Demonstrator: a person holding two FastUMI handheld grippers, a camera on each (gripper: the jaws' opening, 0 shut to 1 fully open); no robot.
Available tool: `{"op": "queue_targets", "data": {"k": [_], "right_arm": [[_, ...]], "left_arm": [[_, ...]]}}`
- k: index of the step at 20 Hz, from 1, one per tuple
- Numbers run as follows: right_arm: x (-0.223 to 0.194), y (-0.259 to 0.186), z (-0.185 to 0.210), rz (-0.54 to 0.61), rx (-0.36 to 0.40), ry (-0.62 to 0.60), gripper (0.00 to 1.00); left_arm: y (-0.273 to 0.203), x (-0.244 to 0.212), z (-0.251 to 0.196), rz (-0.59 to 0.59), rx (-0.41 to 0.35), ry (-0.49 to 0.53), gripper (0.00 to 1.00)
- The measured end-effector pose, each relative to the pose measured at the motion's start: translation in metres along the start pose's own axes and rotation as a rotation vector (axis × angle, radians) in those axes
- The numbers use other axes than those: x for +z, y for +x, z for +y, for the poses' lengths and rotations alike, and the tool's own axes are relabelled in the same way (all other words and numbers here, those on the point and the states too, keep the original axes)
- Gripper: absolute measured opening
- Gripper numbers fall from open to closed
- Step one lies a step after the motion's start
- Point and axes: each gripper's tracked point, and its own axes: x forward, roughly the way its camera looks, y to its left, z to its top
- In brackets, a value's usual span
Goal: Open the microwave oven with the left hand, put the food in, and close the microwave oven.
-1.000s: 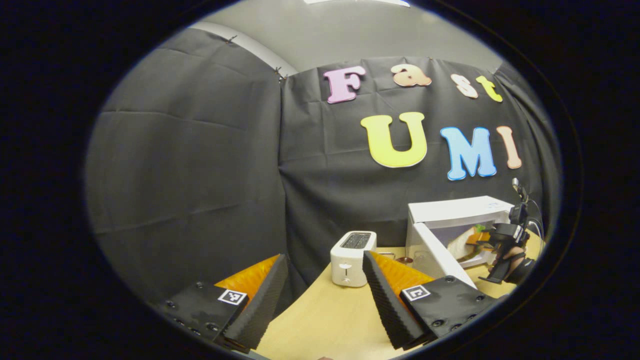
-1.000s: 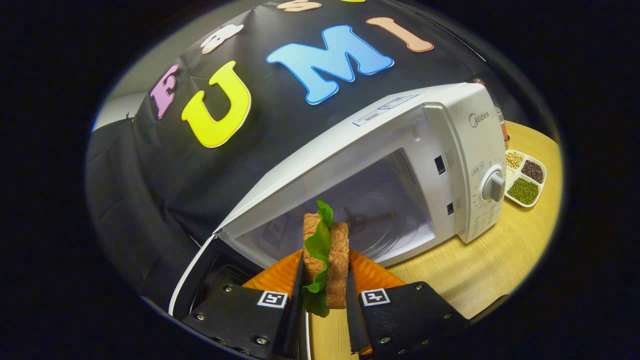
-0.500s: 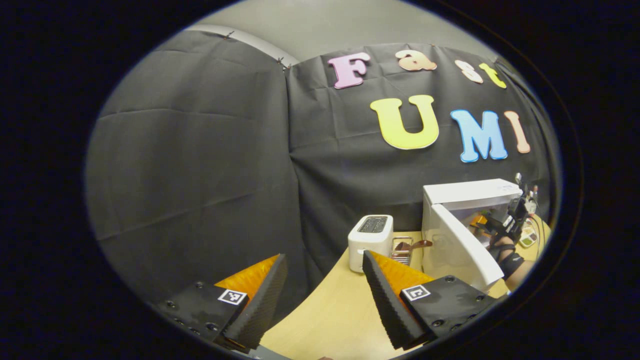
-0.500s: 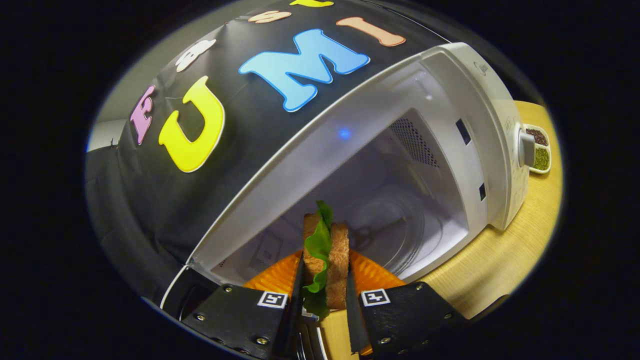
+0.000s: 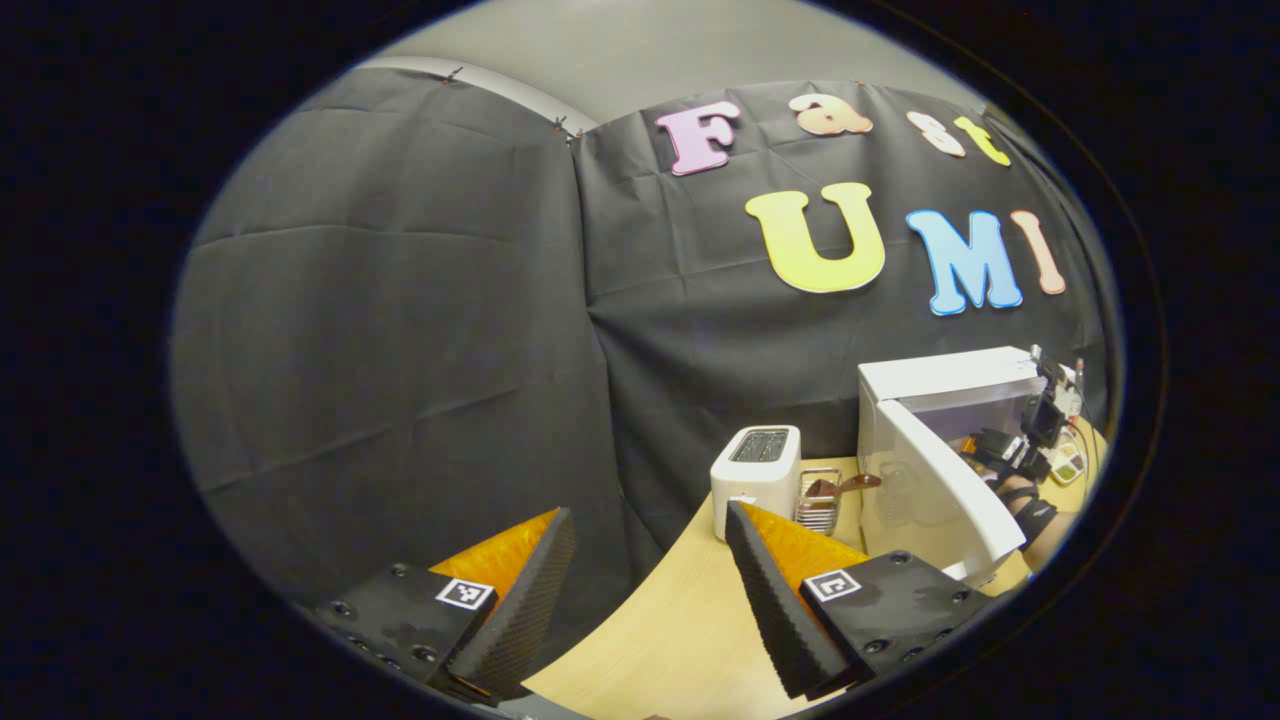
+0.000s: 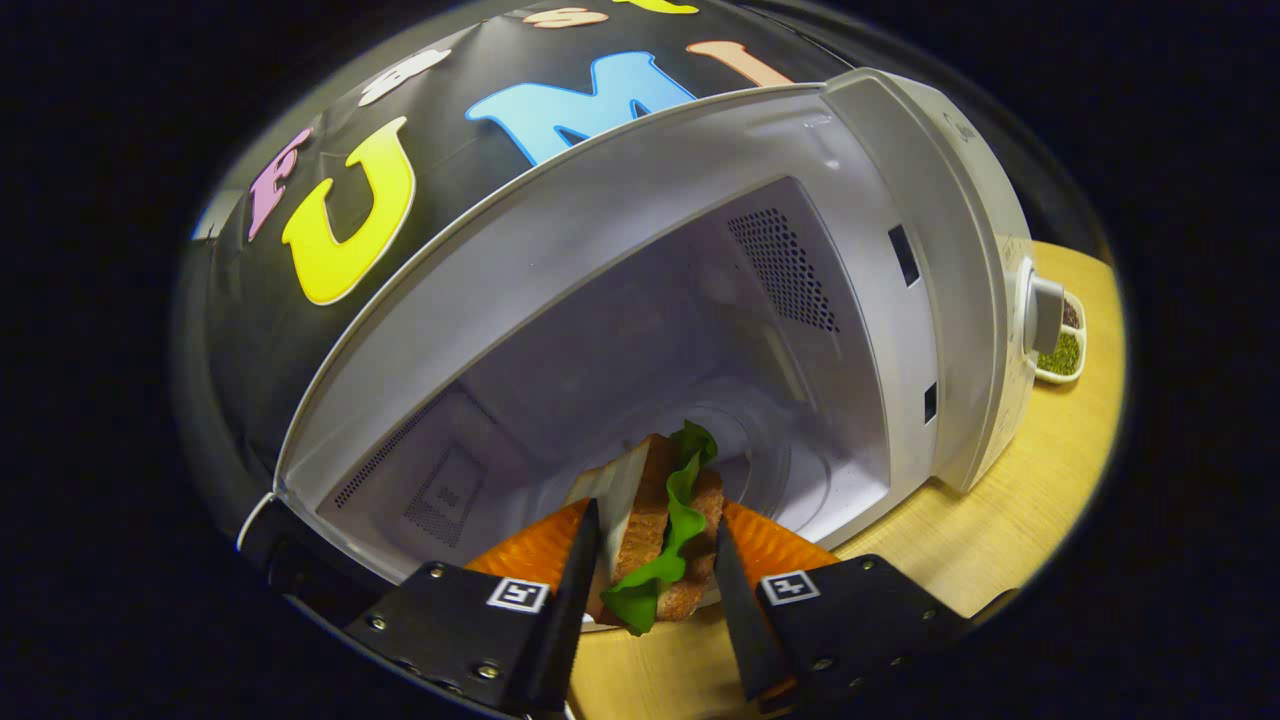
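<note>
Microwave oven (image 6: 930,300) stands open on the wooden table (image 6: 1010,510), its door (image 5: 940,485) swung out toward the left. In the left gripper view, going left to right, the left gripper (image 5: 650,590) hangs empty over the table edge with its fingers spread wide; past it sit a white toaster (image 5: 755,467), a small wire rack (image 5: 820,497) and the oven. In the right gripper view, the sandwich (image 6: 655,530) leans between the right gripper's (image 6: 650,580) parted fingers at the cavity mouth; whether both pads press it, I cannot tell. A divided dish of beans (image 6: 1062,345) lies beside the oven's right.
</note>
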Motion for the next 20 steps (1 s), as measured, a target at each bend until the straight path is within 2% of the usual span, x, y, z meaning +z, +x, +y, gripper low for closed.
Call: {"op": "queue_targets", "data": {"k": [1,2,4,8,15,20], "right_arm": [[-0.002,0.000,-0.007,0.004,-0.026,-0.043,0.81],[0.000,-0.003,-0.012,-0.001,-0.043,-0.075,0.84],[0.016,-0.014,-0.013,-0.047,-0.041,-0.125,0.99],[0.049,-0.055,0.000,-0.122,0.021,-0.218,0.98],[0.107,-0.171,0.010,-0.228,0.148,-0.329,0.98],[0.153,-0.253,-0.003,-0.324,0.203,-0.382,0.98]], "left_arm": [[-0.001,0.002,-0.003,-0.003,-0.004,-0.001,1.00],[-0.002,0.002,-0.006,-0.008,-0.011,-0.005,1.00],[-0.004,0.002,-0.010,-0.014,-0.019,-0.005,1.00],[-0.010,0.000,-0.020,-0.023,-0.039,-0.031,0.97],[-0.024,-0.002,-0.032,-0.044,-0.064,-0.071,1.00],[-0.037,-0.001,-0.046,-0.066,-0.093,-0.089,1.00]]}}
